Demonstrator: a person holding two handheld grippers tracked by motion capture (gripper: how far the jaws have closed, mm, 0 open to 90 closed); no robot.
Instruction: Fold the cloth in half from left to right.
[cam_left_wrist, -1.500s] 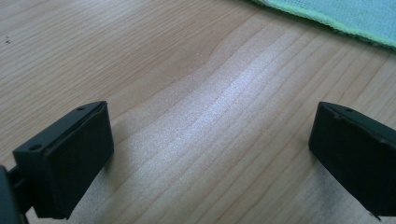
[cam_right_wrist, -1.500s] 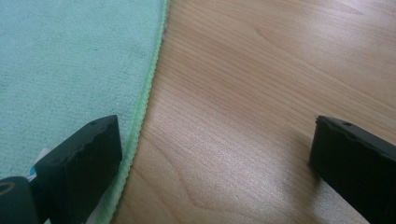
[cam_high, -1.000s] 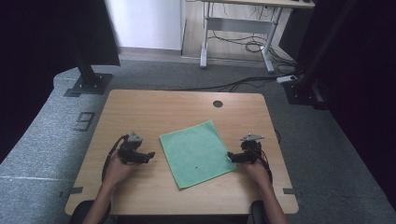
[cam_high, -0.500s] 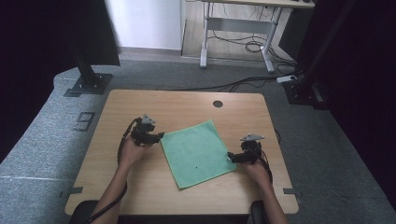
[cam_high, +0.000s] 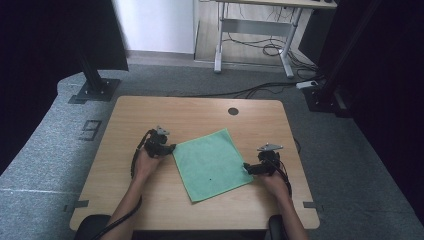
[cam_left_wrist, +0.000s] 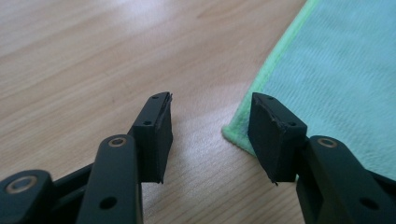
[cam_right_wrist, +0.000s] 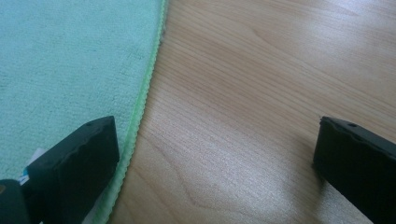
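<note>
So there's one green cloth (cam_high: 212, 164) lying flat on the wooden table (cam_high: 195, 112), turned like a diamond so its corners point out at me and away. I'll use the cloth as the anchor for everything.

My left gripper (cam_high: 169, 149) is right at the cloth's left corner. In the left gripper view (cam_left_wrist: 210, 133) the jaws have just been closing and now stand about half apart, with the corner tip (cam_left_wrist: 229, 132) poking into the gap next to the right-hand jaw. Nothing is pinched, the pads aren't pressing on fabric, it's bare wood between them.

My right gripper (cam_high: 248, 169) sits at the cloth's right corner. In the right gripper view (cam_right_wrist: 217, 154) the jaws are spread wide; one jaw hangs over the cloth just inside its stitched hem (cam_right_wrist: 140, 109), the other is well out over bare table. Not gripping anything either. There's a little white tag (cam_right_wrist: 29, 164) peeking out by the jaw that's over the cloth.

Room to move: plenty of open wood beyond the cloth's far corner, up to the round cable hole (cam_high: 233, 111), and a fair strip on the near side toward the table edge. Left and right of the cloth there's free tabletop past both hands.

Count: one cloth, two grippers, one table, one hole
</note>
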